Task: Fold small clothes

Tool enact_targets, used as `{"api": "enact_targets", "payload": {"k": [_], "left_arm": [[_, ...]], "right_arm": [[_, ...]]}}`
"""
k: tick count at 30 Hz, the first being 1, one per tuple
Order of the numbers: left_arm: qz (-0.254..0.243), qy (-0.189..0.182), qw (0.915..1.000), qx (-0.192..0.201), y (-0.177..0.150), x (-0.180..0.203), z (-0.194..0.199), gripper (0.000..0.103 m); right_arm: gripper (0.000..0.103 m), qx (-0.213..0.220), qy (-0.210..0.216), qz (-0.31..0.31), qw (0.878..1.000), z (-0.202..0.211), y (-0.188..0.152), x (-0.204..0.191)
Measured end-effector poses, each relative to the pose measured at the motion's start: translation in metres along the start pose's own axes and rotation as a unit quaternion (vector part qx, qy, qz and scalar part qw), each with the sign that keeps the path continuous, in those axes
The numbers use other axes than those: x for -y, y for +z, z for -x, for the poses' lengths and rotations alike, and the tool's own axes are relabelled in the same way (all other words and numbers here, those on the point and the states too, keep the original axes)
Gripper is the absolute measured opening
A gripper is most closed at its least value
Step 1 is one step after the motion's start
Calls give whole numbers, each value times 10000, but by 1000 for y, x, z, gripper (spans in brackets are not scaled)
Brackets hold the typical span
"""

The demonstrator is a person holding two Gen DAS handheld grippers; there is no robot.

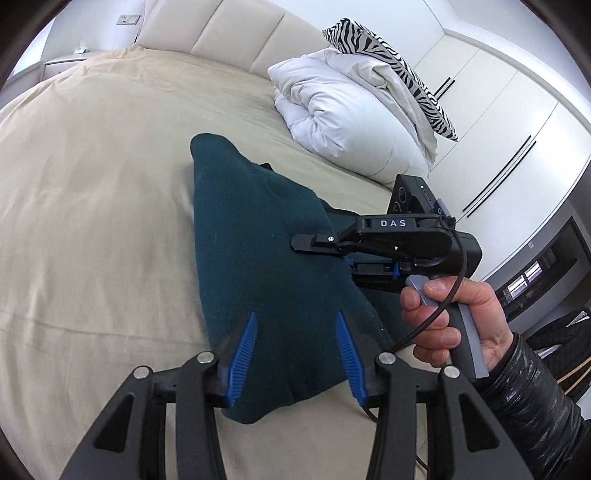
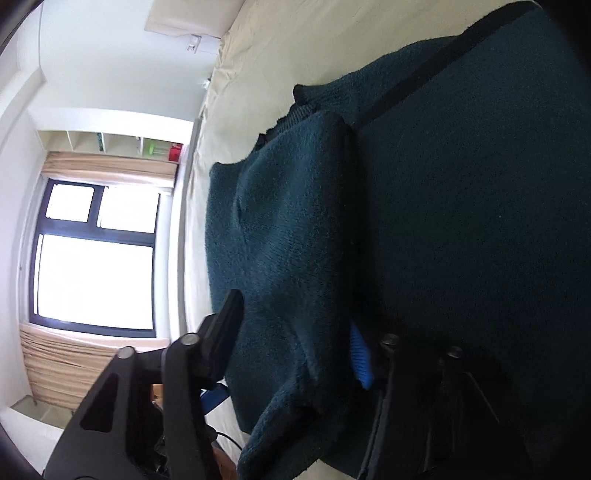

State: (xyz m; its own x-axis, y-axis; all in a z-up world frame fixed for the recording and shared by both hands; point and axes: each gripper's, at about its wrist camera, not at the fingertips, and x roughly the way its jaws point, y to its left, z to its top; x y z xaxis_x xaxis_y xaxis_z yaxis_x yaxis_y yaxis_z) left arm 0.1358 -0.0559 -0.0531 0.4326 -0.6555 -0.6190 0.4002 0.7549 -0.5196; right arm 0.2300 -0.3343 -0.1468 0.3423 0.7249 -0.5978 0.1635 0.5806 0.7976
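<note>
A dark teal fleece garment (image 1: 255, 236) lies folded into a long strip on the beige bed (image 1: 92, 177). My left gripper (image 1: 295, 325) is open, its blue-padded fingers (image 1: 243, 354) straddling the near end of the garment just above it. My right gripper (image 1: 317, 245) comes in from the right, turned on its side, with its jaws spread around a folded edge of the garment. In the right wrist view the gripper (image 2: 295, 314) has thick fleece (image 2: 295, 229) between its wide-apart fingers, with one blue pad (image 2: 360, 360) against the fabric.
A white folded duvet (image 1: 343, 118) with a zebra-print pillow (image 1: 391, 59) sits at the bed's far right. White wardrobe doors (image 1: 517, 122) stand beyond. A padded headboard (image 1: 236, 33) runs along the back. A window (image 2: 96, 254) shows in the right wrist view.
</note>
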Motion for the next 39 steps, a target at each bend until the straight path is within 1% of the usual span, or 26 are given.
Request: {"api": "enact_targets", "payload": {"k": [1,2,3,4,8,12,14,19,21,23,25,26,28,30,32,35,36,37,38,39], "left_arm": [[-24,17,10000,7,0,-1,1,47],[-40,22,10000,17,0,-1,1,47],[-34,25,10000,24,1,-1,1,47],[-9,20,10000,25,3,0,0,47],[-18,6,10000,-6,2,0,-2,47],[-56,-45,10000,-69,4,8,-6,47],[-150,-52,9999,-63,6,15,-7,47],[-513,30,9986,-111,14,38,-21,47],[-671,23,9977,-130,17,49,-30,47],[-872,118,9960,-168,19,60,-42,47],[-1003,141,9946,-240,22,70,-54,47],[-1082,154,9937,-254,23,76,-60,47],[-1279,238,9910,-299,24,84,-71,49],[-1393,373,9891,-312,26,88,-79,50],[-1437,413,9883,-314,26,89,-85,55],[-1493,514,9868,-368,22,86,-93,55],[-1505,547,9863,-389,20,85,-95,55],[-1506,568,9862,-391,19,84,-96,55],[-1506,576,9862,-375,18,84,-97,55],[-1512,580,9861,-376,17,84,-97,55]], "right_arm": [[20,-34,-201,120,9997,-5,-2,-4],[19,-50,-332,222,9992,-7,-4,-8],[14,-41,-390,278,9988,-7,-5,-10],[13,-24,-443,348,9984,-5,-5,-12],[12,136,-601,592,9963,19,-1,-16],[11,384,-714,734,9940,60,2,-8],[11,484,-740,727,9934,78,5,-2],[11,761,-863,621,9914,123,16,24],[11,861,-923,446,9910,136,20,44],[11,887,-972,209,9911,140,20,65],[11,878,-848,56,9925,137,17,85],[10,960,-716,-20,9928,137,14,91],[13,1121,-492,-200,9923,137,11,97],[17,1181,-444,-224,9918,140,9,96],[20,1216,-471,-296,9910,145,4,90],[35,1283,-453,-230,9904,143,-10,71],[43,1278,-467,-152,9906,145,-16,66],[43,1248,-471,-107,9910,149,-12,64],[43,1161,-535,-77,9918,145,-15,61],[40,1065,-625,-36,9923,137,-20,58]]}}
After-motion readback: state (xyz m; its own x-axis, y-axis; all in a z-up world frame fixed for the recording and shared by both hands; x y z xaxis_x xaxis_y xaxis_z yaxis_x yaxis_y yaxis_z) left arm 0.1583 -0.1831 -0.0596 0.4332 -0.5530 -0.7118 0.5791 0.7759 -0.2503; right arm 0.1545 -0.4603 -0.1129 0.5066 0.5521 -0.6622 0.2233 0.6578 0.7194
